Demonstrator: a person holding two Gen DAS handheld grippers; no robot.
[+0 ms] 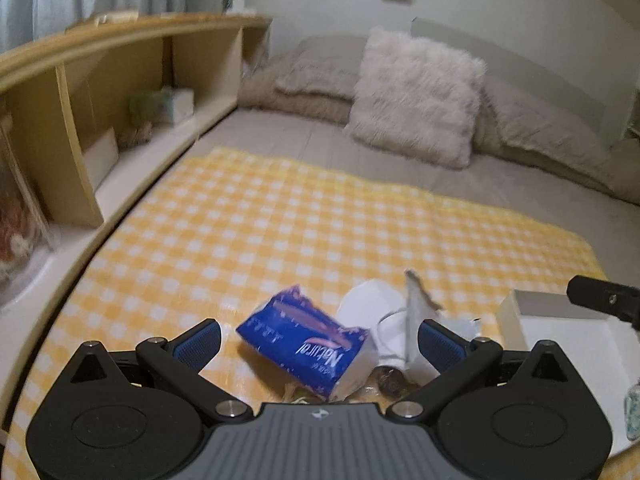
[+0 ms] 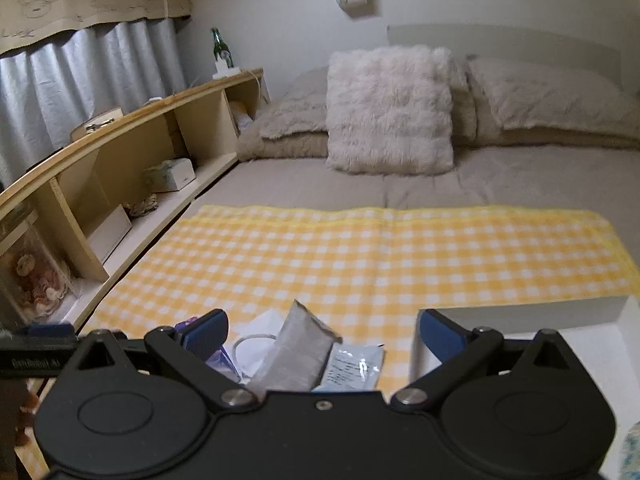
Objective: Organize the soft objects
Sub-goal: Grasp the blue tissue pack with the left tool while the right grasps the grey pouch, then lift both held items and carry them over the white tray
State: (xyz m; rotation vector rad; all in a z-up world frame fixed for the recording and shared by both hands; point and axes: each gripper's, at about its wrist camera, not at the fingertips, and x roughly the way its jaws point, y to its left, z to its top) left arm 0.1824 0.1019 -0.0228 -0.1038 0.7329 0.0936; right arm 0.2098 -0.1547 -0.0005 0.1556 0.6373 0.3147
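A blue "Natural" tissue pack (image 1: pixel 304 344) lies tilted on the yellow checked cloth (image 1: pixel 280 220), between the fingers of my open left gripper (image 1: pixel 318 340). Beside it are a white soft pouch (image 1: pixel 372 304) and a grey packet (image 1: pixel 414 320) standing on edge. In the right wrist view the grey packet (image 2: pixel 296 352), a white pouch (image 2: pixel 260 340) and a pale blue sachet (image 2: pixel 352 364) lie between the fingers of my open right gripper (image 2: pixel 320 336). A white box (image 2: pixel 560 336) stands at the right; it also shows in the left wrist view (image 1: pixel 560 332).
A fluffy white pillow (image 2: pixel 388 112) and beige pillows (image 2: pixel 552 100) lie at the bed's head. A wooden shelf unit (image 2: pixel 120 152) with boxes runs along the left side. The right gripper's tip (image 1: pixel 600 294) shows above the white box.
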